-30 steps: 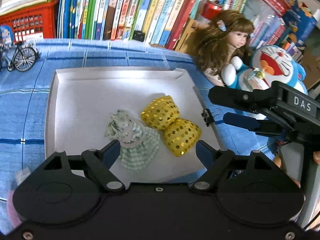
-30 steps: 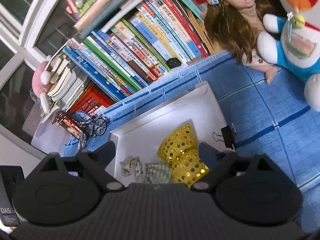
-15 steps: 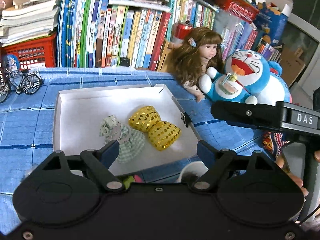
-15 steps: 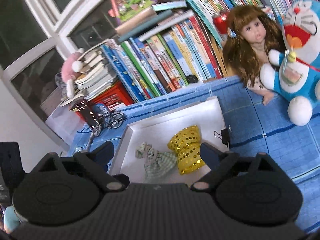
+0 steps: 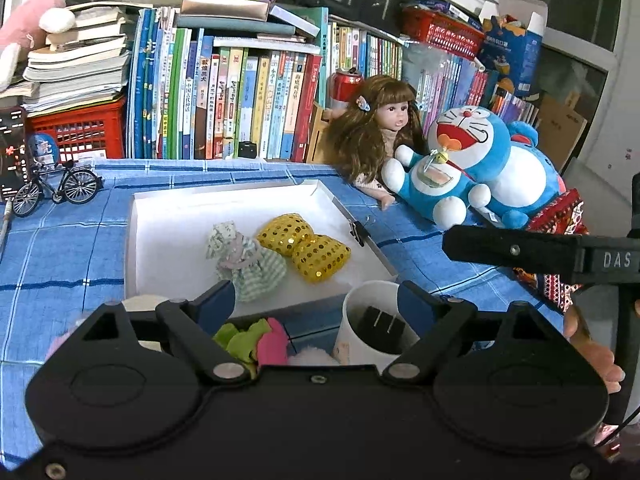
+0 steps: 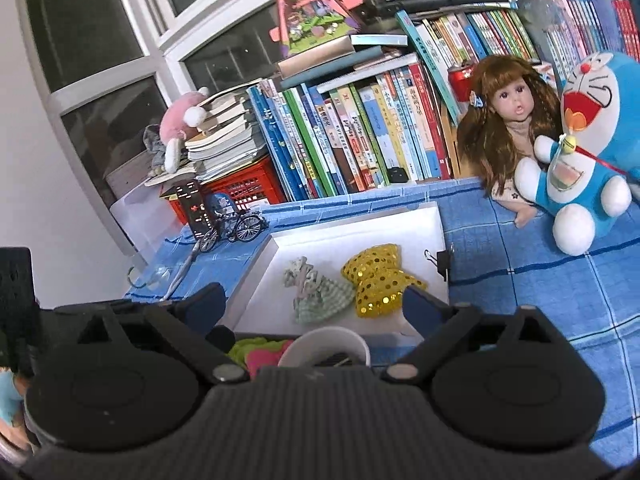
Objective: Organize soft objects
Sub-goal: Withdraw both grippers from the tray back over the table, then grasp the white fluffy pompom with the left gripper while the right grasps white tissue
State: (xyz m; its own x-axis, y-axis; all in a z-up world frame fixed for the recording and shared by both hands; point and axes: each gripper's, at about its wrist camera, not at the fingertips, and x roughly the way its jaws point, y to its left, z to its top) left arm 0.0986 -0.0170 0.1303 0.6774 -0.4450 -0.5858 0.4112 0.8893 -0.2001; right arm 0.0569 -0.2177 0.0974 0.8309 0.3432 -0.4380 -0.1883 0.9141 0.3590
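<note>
Soft items, a gold sequinned bow-shaped cushion (image 5: 305, 251) and a green checked fabric pouch (image 5: 245, 261), lie touching inside the shallow white tray (image 5: 132, 248). Green-and-pink plush pieces (image 5: 256, 340) and the white paper cup (image 5: 362, 320) are partly hidden behind the gripper bodies. Left gripper (image 5: 316, 304) and right gripper (image 6: 314, 306) have just been opening, nothing between them. Only the left view shows fingers (image 5: 600, 360).

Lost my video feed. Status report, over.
Both grippers, left gripper and right gripper, open, jaws just widening, nothing between them. Gold bow and checked pouch in white tray. White cup near.
</note>
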